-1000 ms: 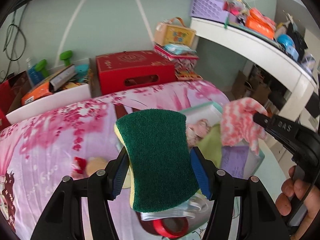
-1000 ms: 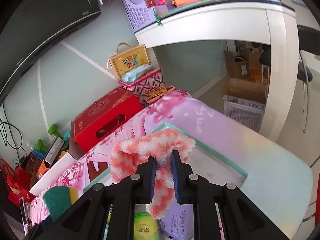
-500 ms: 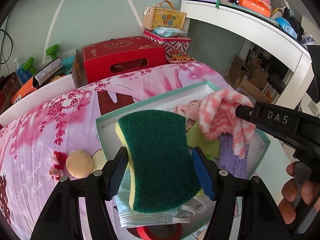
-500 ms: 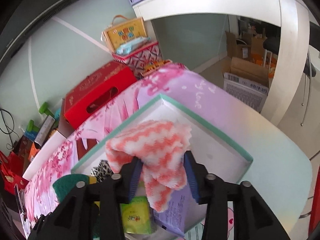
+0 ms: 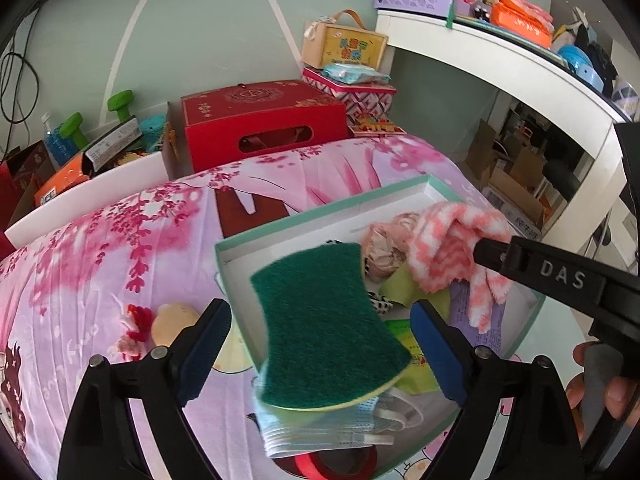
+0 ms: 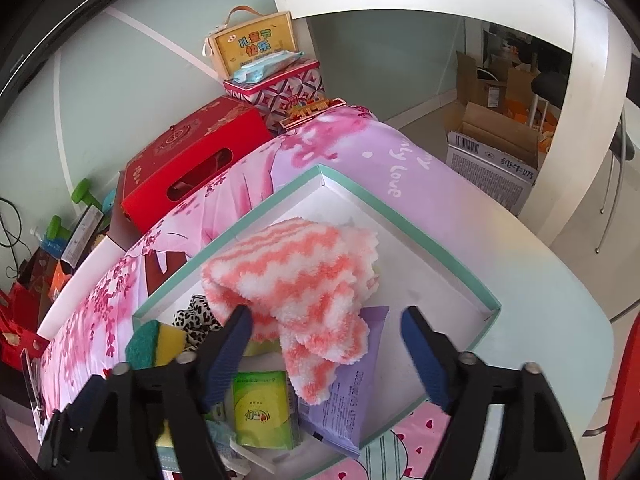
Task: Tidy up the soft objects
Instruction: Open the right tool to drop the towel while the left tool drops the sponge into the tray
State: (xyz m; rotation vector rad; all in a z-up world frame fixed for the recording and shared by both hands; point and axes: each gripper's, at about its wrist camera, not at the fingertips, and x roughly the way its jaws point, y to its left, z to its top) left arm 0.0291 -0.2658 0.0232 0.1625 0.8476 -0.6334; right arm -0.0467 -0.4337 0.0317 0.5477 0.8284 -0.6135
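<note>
A green and yellow sponge shows blurred and tilted between the spread fingers of my left gripper. Its jaws are opening and neither blue pad touches the sponge, which hangs over the near part of the teal-rimmed white box. A pink and white fluffy cloth lies slumped in the box, partly between the fingers of my right gripper. That gripper's jaws are opening too, and the pads stand clear of the cloth. In the right wrist view the sponge sits at the box's left corner.
The box also holds face masks, a green packet, a purple packet and a leopard-print scrunchie. A small plush toy lies on the pink floral sheet to the left. A red box stands behind.
Both grippers went from shut to wide open. The sponge came loose and tipped toward the box. The cloth slid from the right pads and settled in the box.
</note>
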